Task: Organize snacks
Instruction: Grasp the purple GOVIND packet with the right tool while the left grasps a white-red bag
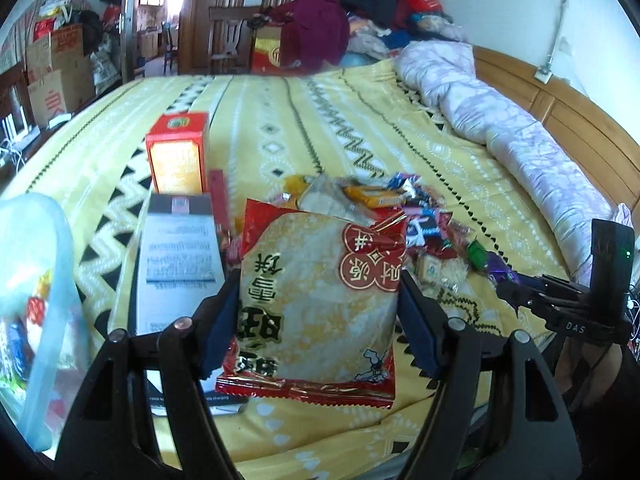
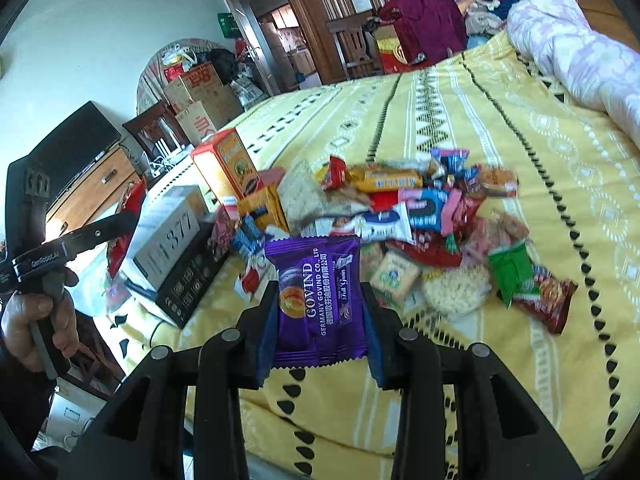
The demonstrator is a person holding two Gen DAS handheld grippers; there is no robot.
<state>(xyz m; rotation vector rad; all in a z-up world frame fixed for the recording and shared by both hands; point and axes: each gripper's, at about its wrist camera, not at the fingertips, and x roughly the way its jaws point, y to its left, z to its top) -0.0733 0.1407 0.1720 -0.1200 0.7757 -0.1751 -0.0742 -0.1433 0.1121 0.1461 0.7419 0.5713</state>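
Yellow patterned bedspread (image 2: 500,128) under a snack pile (image 2: 420,216): red rice-cracker bag (image 1: 320,300) clamped by left gripper (image 1: 316,312), purple cake packet (image 2: 320,300) by right gripper (image 2: 320,316); slippage may be caused by slick film.

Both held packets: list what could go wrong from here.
The big red rice-cracker bag is pinched only by its edges in the left gripper; it may sag or slip out. The purple packet in the right gripper is slick foil. A drop lands either back in the snack pile.
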